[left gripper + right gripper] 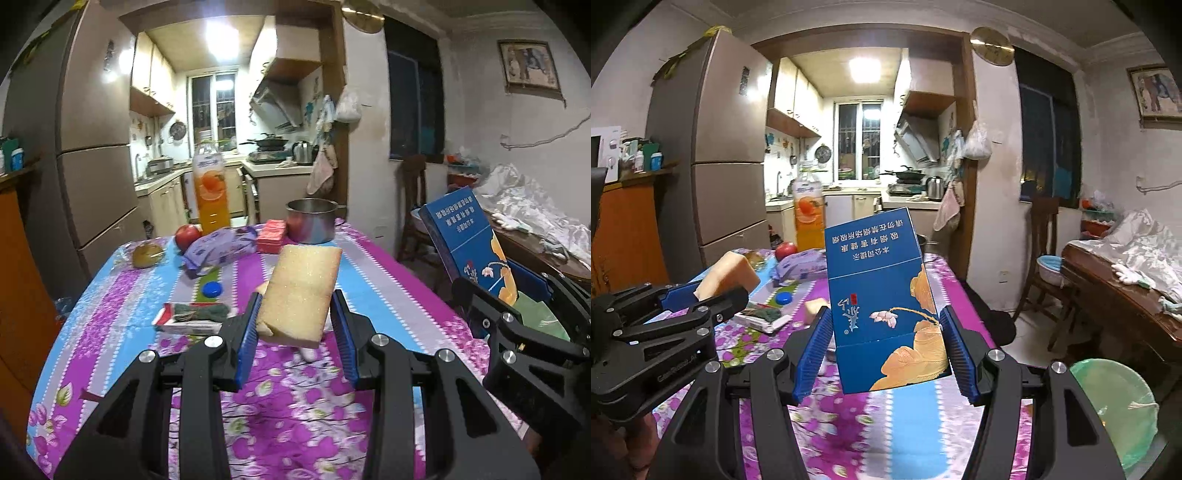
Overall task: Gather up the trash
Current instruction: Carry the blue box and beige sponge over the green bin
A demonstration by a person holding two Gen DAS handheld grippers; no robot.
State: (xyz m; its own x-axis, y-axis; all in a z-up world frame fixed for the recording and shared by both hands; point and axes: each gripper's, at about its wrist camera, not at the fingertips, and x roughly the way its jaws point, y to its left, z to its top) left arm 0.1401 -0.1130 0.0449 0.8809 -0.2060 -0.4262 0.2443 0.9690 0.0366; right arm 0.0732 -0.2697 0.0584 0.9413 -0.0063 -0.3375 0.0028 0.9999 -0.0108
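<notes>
The left gripper clamps a sponge above the tabletop; the right gripper clamps a blue box. Keep both level and carry them steadily toward the green bin.

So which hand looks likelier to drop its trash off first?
Probably the right gripper: it holds the blue box nearest the green-lined bin. The left gripper, holding the sponge, is farther over.

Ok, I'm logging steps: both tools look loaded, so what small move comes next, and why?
Probably swing the right tool, shut on the blue carton, over the green bin at lower right and release. The left tool already holds the sponge, so both need emptying.
</notes>
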